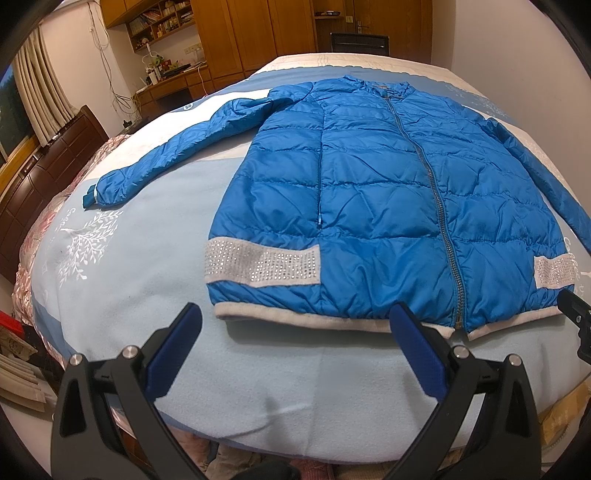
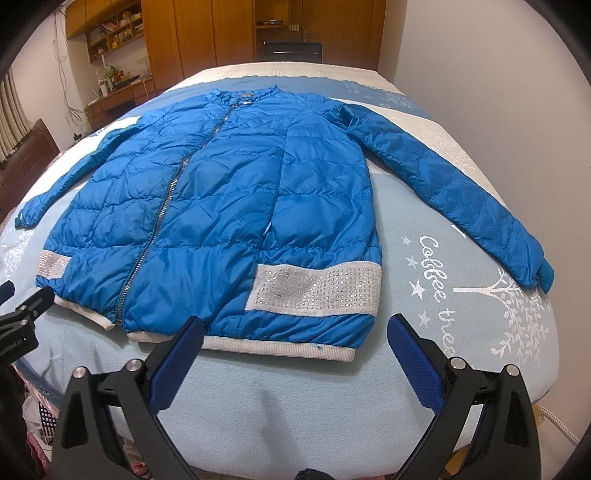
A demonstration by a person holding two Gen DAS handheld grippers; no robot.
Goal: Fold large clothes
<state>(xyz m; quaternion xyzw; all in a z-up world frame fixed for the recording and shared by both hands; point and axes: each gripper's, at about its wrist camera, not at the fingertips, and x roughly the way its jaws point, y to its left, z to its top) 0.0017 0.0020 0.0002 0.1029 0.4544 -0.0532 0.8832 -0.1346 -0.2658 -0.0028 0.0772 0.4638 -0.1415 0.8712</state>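
Observation:
A blue quilted jacket [image 1: 376, 192] lies flat and zipped on the bed, front up, both sleeves spread out, collar at the far end. It has a white hem and white studded bands. It also shows in the right wrist view [image 2: 229, 206]. My left gripper [image 1: 295, 314] is open and empty, just before the hem's left part. My right gripper [image 2: 295, 325] is open and empty, just before the hem's right part. The left sleeve cuff [image 1: 92, 197] lies far left; the right sleeve cuff [image 2: 539, 275] lies far right.
The bed is covered by a light blue blanket [image 1: 258, 387] with white tree prints. A dark wooden dresser [image 1: 48, 158] stands to the left, a desk and wooden wardrobes [image 1: 255, 33] behind. A plain wall [image 2: 498, 74] runs along the bed's right side.

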